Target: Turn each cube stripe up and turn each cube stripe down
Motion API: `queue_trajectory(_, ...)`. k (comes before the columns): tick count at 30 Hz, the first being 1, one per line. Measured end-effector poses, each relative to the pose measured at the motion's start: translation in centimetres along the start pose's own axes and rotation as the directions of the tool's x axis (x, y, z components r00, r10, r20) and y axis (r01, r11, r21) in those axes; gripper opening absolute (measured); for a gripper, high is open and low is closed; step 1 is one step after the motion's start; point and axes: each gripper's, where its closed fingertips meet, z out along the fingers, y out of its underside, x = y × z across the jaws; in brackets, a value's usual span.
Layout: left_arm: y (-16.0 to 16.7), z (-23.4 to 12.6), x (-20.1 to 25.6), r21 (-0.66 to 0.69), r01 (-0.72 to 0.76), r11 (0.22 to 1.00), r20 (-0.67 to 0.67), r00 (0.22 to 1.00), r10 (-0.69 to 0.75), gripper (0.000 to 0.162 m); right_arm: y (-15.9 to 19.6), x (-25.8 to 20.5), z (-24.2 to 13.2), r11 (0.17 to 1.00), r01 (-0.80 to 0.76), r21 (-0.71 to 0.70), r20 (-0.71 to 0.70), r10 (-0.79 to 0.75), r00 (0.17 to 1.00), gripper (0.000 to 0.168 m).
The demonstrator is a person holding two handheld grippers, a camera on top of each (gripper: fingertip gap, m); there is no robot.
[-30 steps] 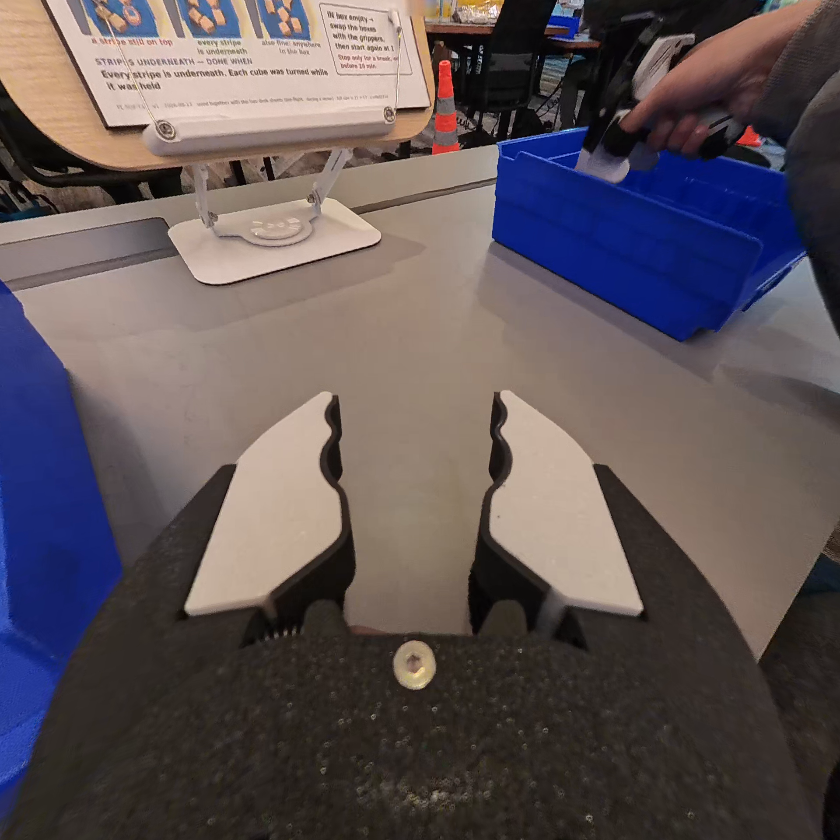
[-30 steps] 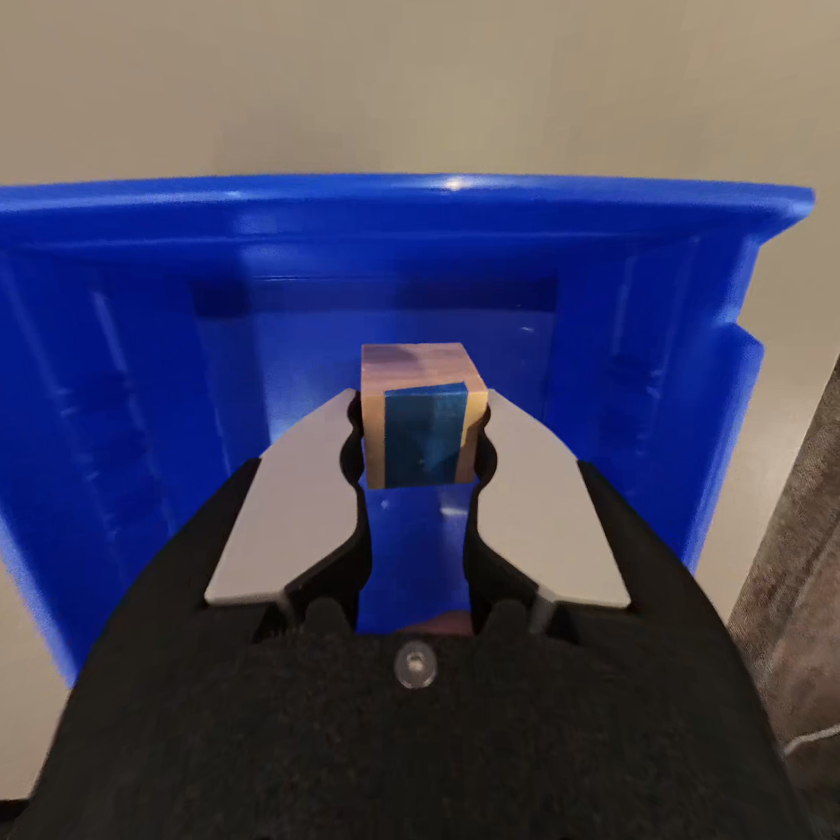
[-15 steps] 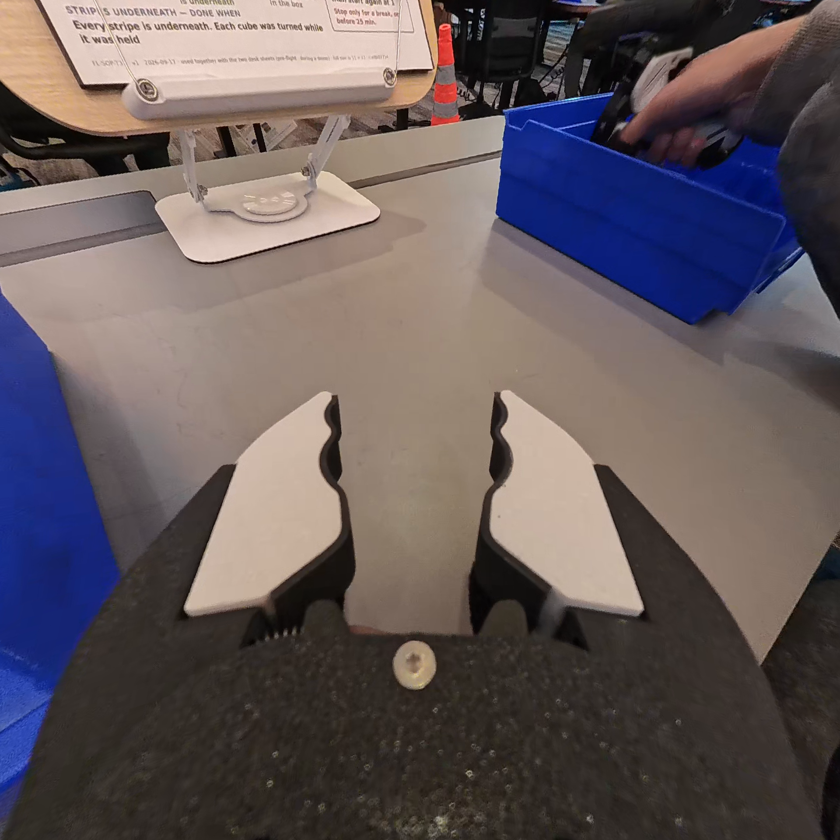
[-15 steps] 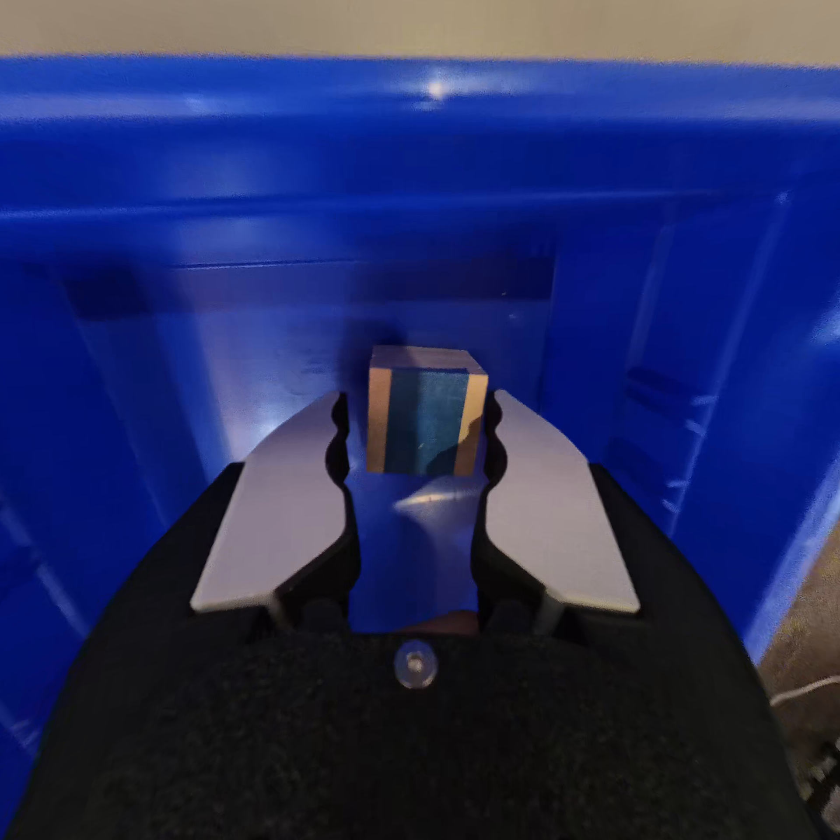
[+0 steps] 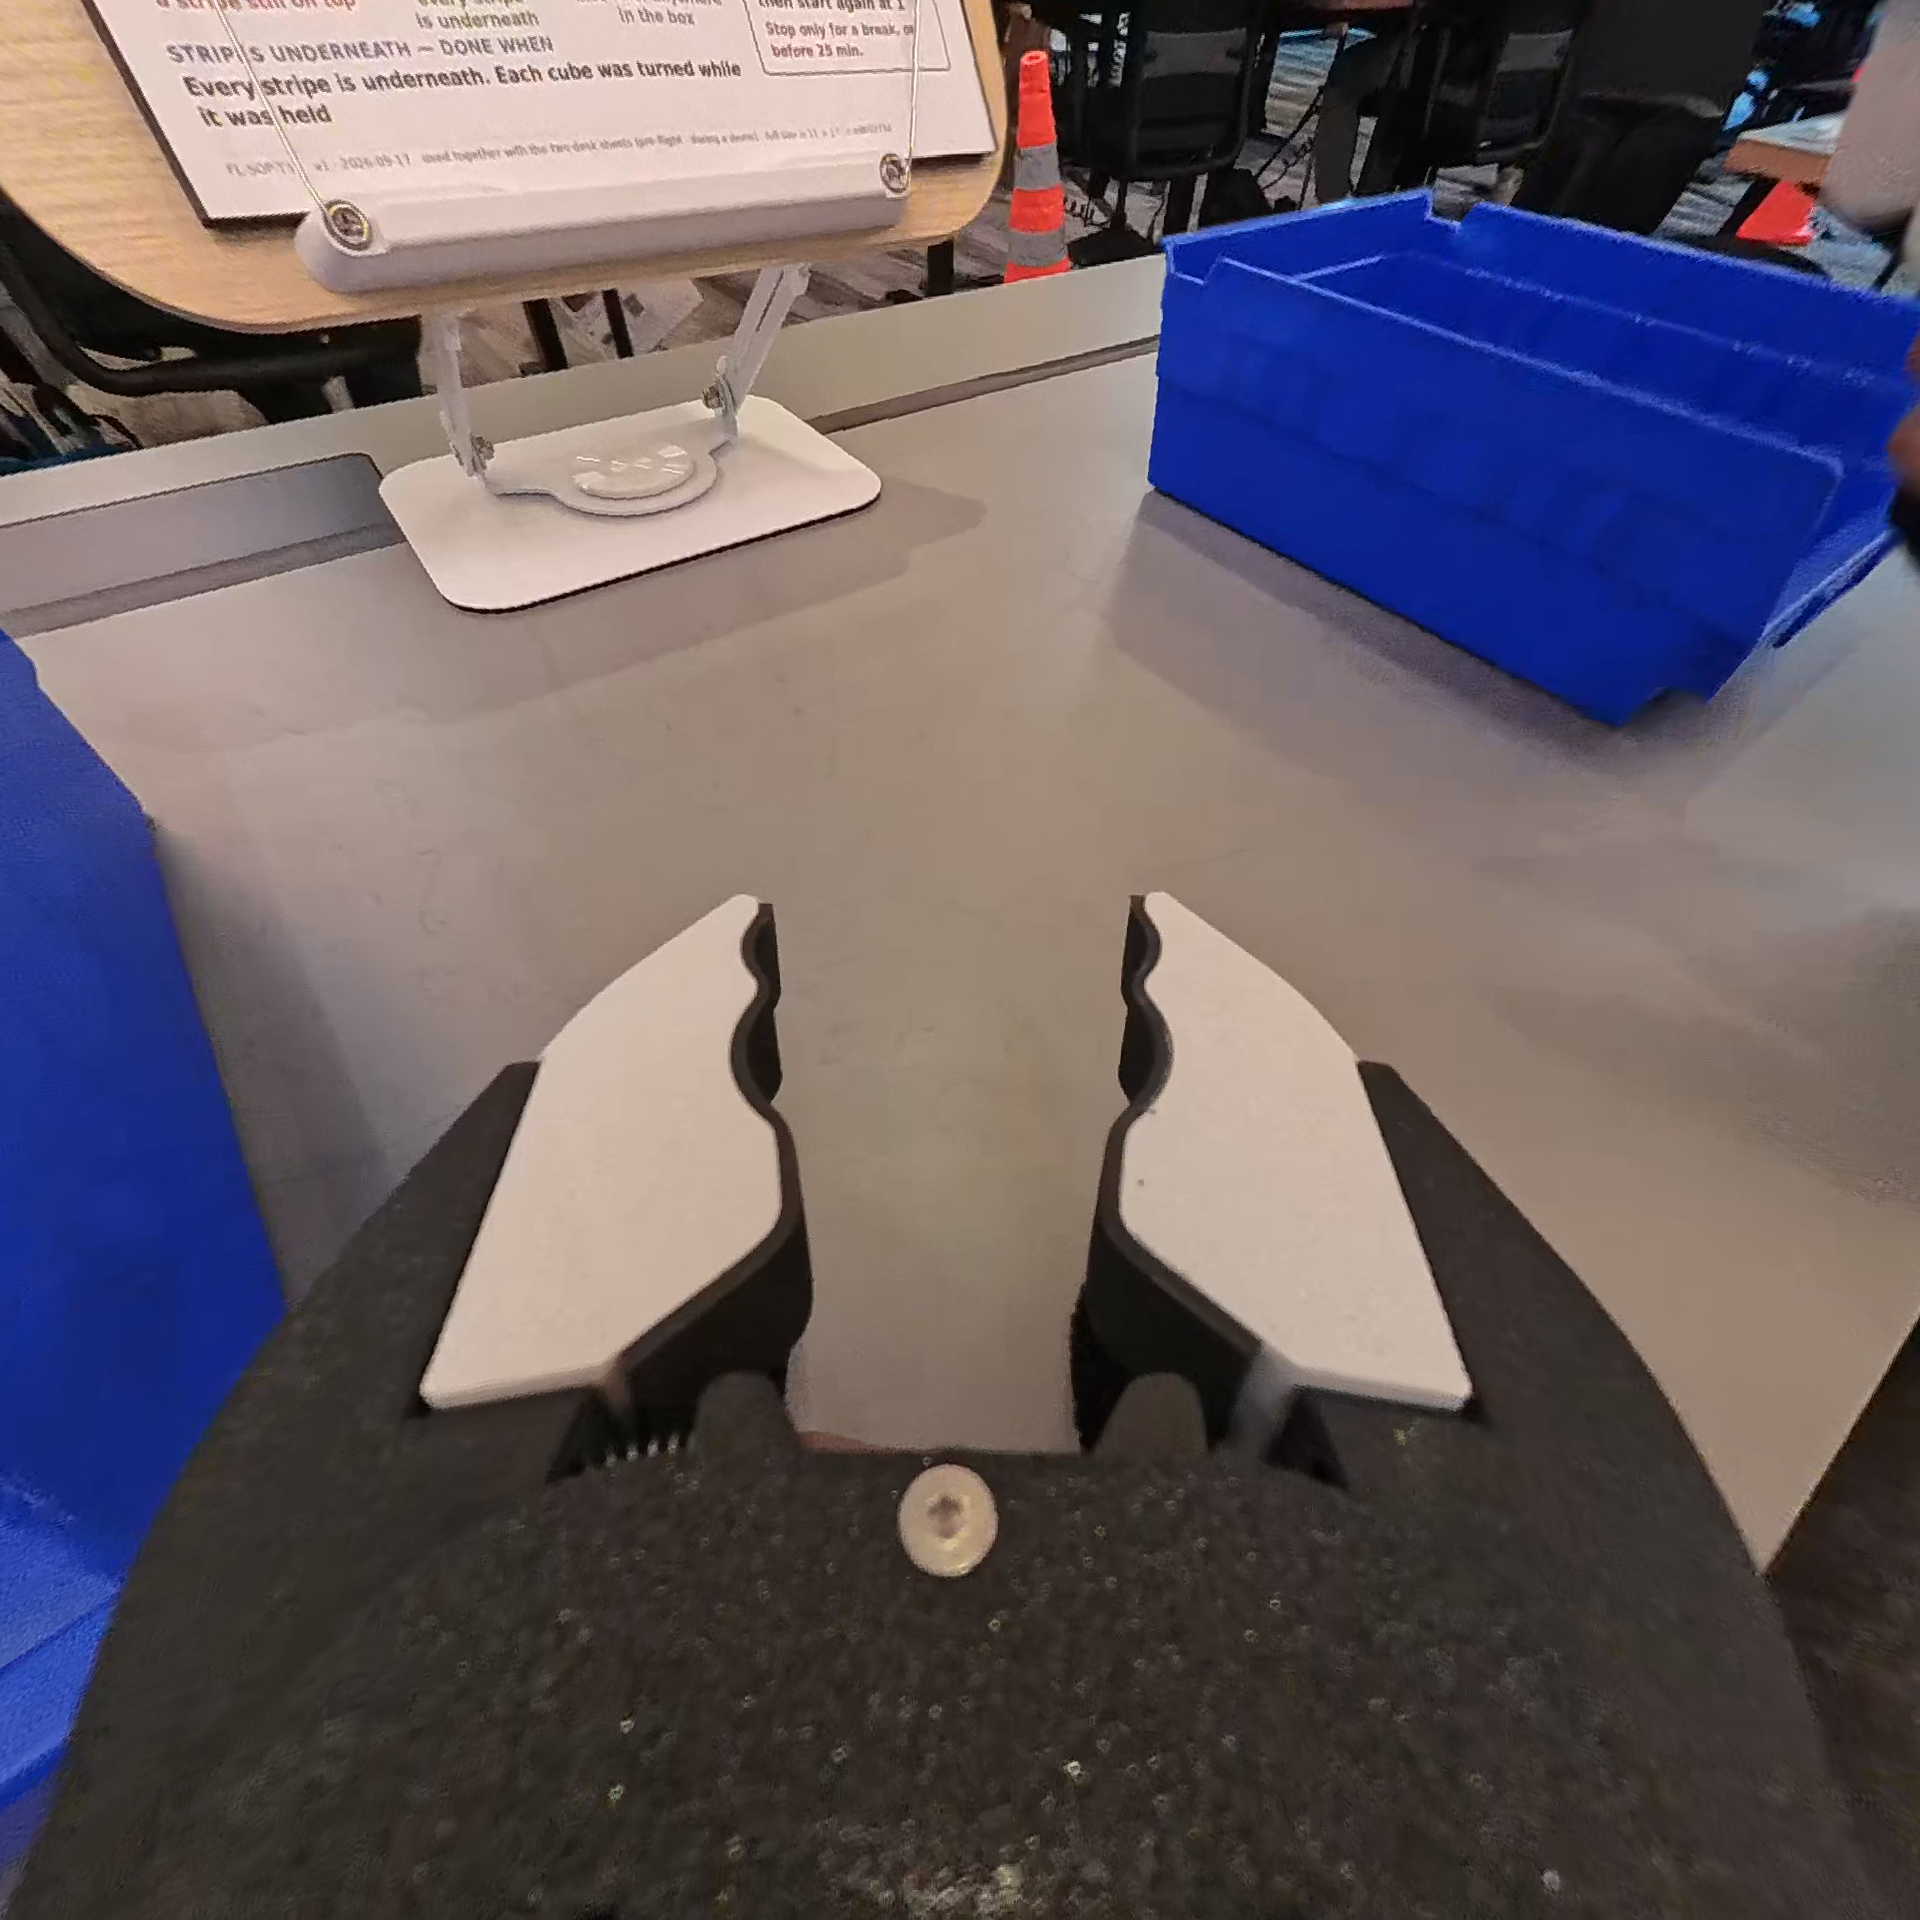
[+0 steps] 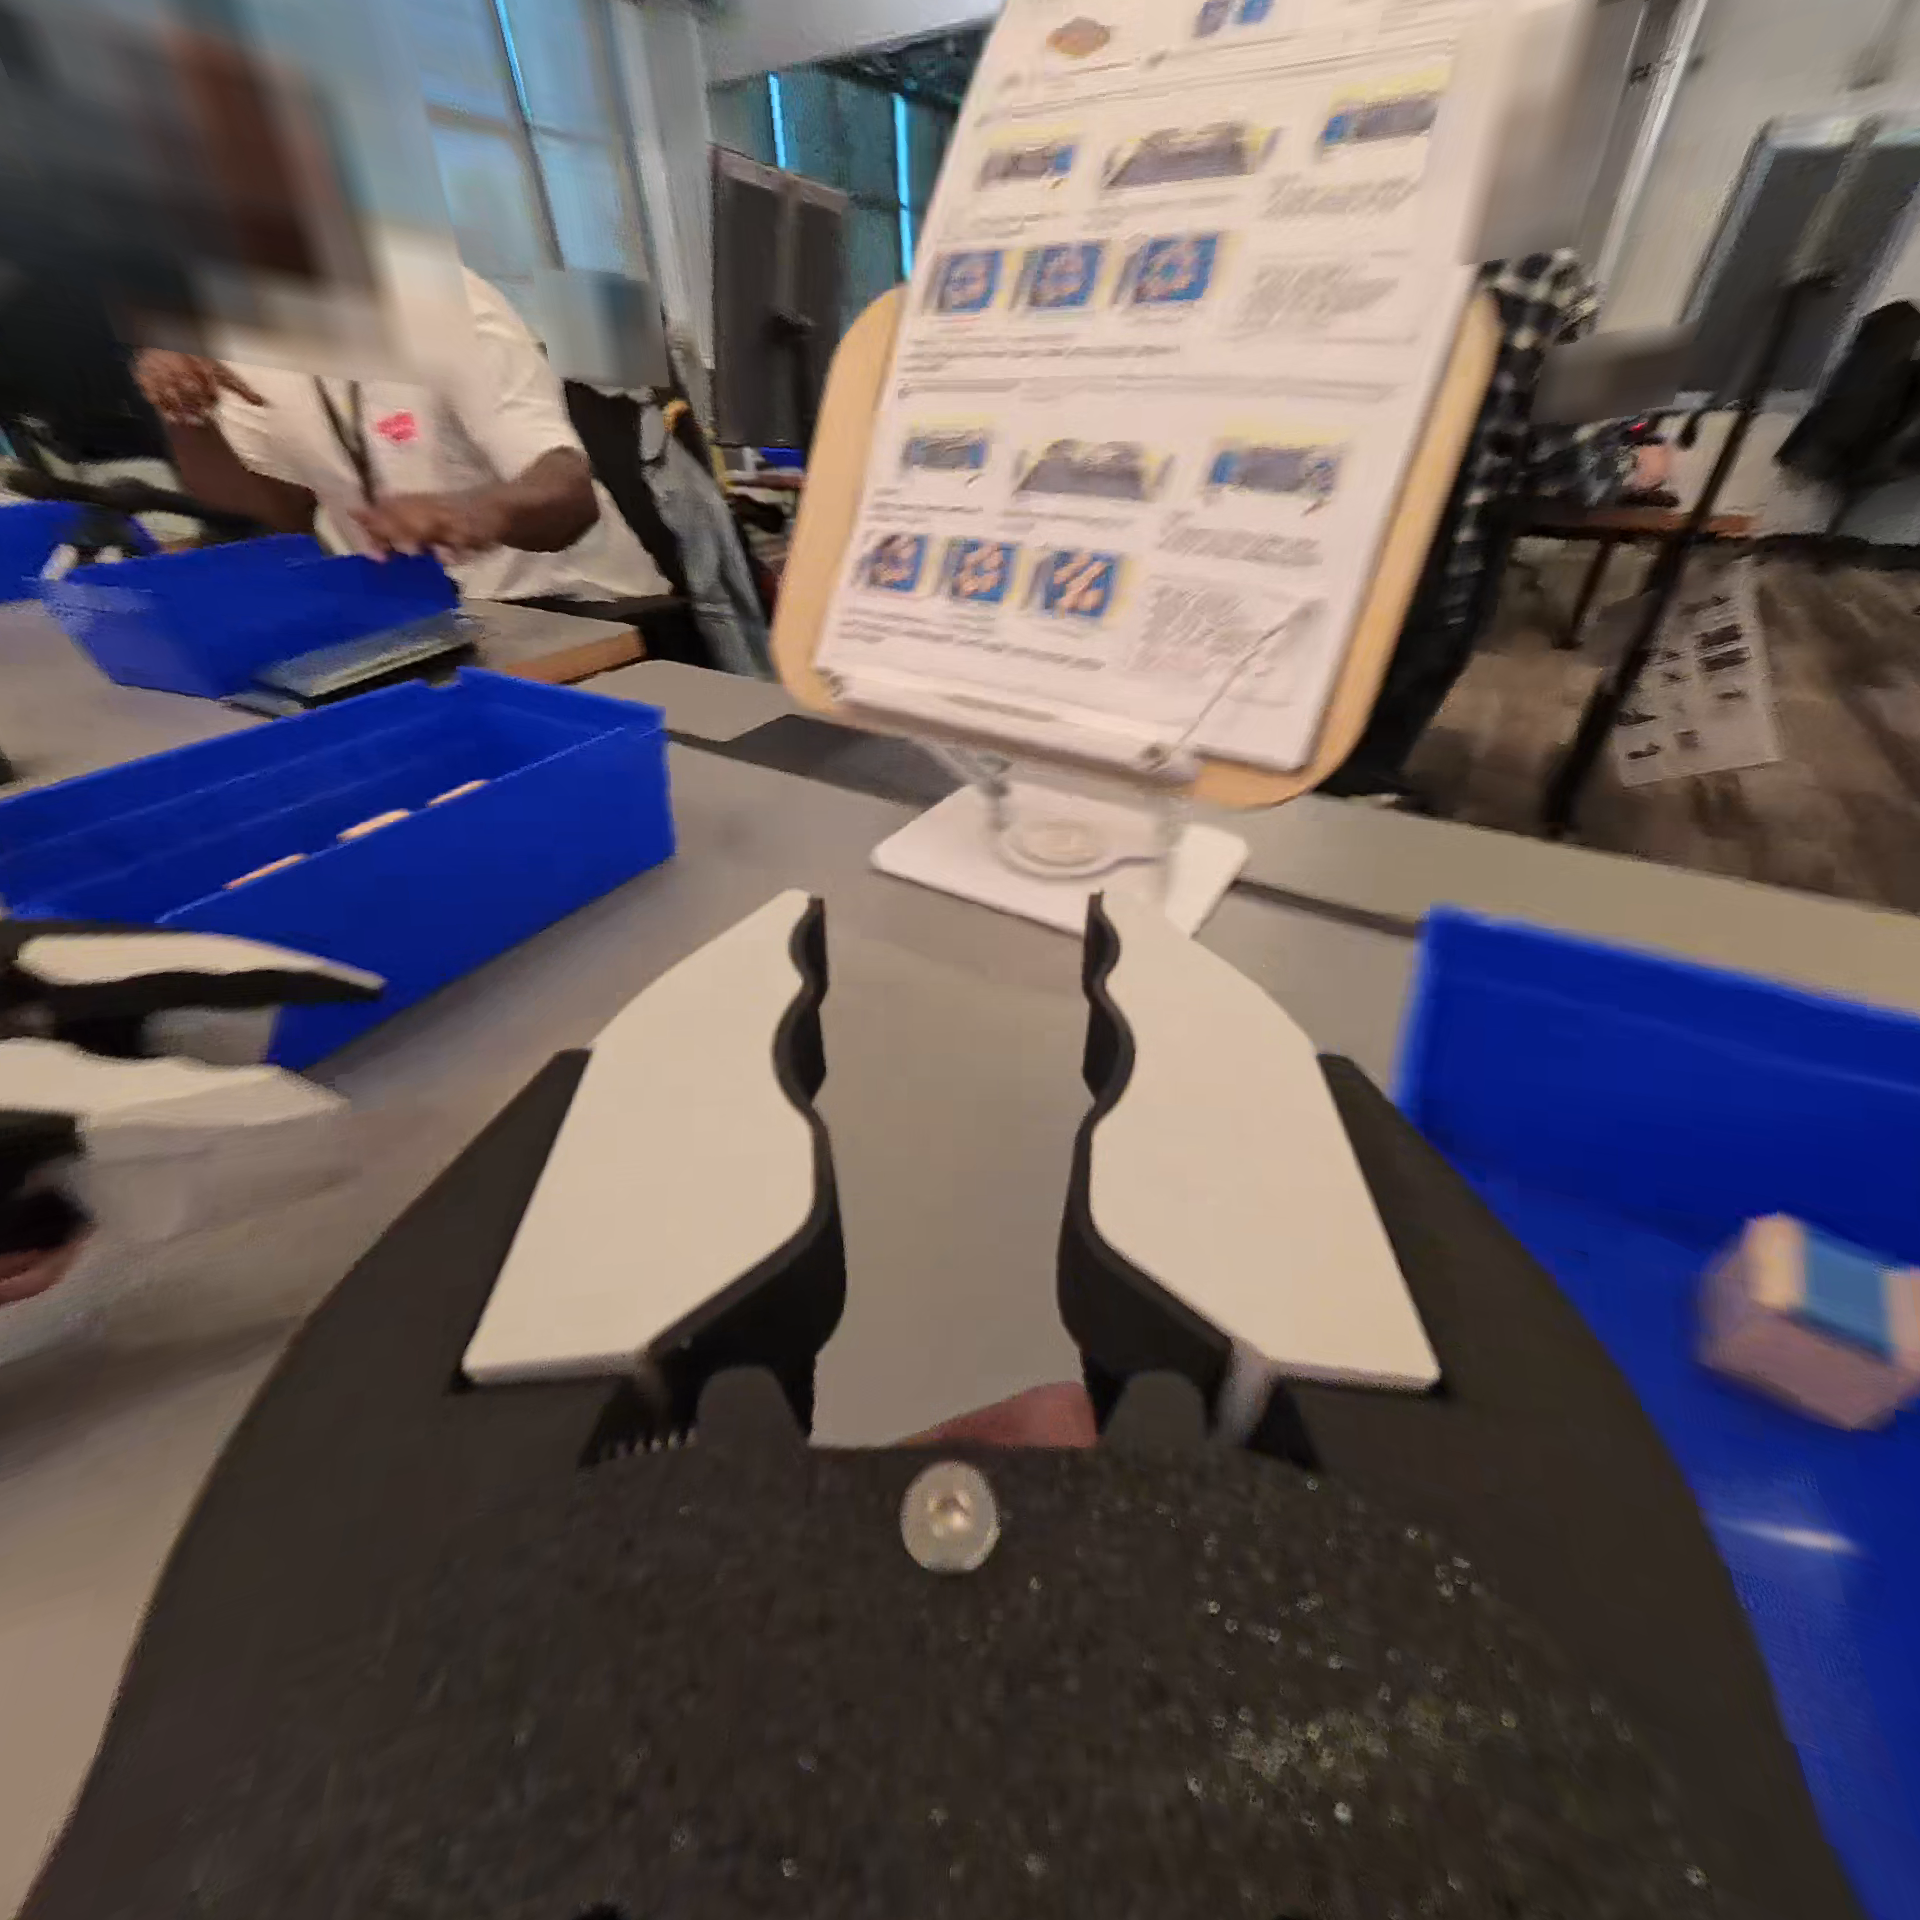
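Note:
My left gripper [image 5: 951,914] is open and empty, low over the grey table [image 5: 935,727]. It also shows blurred at the left edge of the right wrist view [image 6: 312,1039]. My right gripper [image 6: 951,914] is open and empty above the table, pointing at the instruction stand. A wooden cube [image 6: 1808,1335] lies in the blue bin on the right [image 6: 1621,1049], away from my fingers, with its blue stripe on the upper face. The blue bin on the left [image 6: 416,914] holds several wooden cubes [image 6: 364,826] with plain tops.
The instruction stand [image 5: 623,488] stands at the back middle of the table. The right bin [image 5: 1507,499] and the left bin's wall [image 5: 83,1143] flank my left gripper. A person [image 6: 436,457] works at another table behind. An orange cone [image 5: 1034,156] stands on the floor.
My right gripper opened off the striped cube, left it on the right bin's floor, then pulled out and swung up toward the stand. My left gripper stayed open and barely moved.

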Motion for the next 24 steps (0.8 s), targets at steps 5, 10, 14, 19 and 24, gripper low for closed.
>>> queue_trajectory(5,0.9,0.6,0.6,-0.044,-0.034,0.998,0.005,0.999,0.034,0.062,8.0,-6.4,1.2,0.998,0.057,-0.033,0.118,-0.052,0.992,0.053)
queue_trajectory(10,0.8,0.6,0.5,-0.044,-0.063,0.997,0.031,0.997,0.065,0.062,8.8,-8.1,1.1,0.996,0.074,-0.052,0.180,-0.064,0.982,0.053)
queue_trajectory(14,1.0,0.5,0.2,-0.077,-0.078,0.994,0.052,0.995,0.082,0.062,9.5,-8.0,1.1,0.997,0.006,-0.083,0.208,0.011,0.978,0.052)
queue_trajectory(19,-0.5,-1.6,-0.2,-0.086,0.008,0.996,0.054,0.999,-0.004,0.063,10.2,-8.1,1.2,0.993,-0.019,-0.114,0.224,0.045,0.974,0.051)
queue_trajectory(24,-2.2,-7.4,-9.0,-0.211,0.096,0.973,0.284,0.958,-0.033,0.063,11.1,-8.4,1.4,0.988,-0.023,-0.154,0.245,0.061,0.968,0.047)
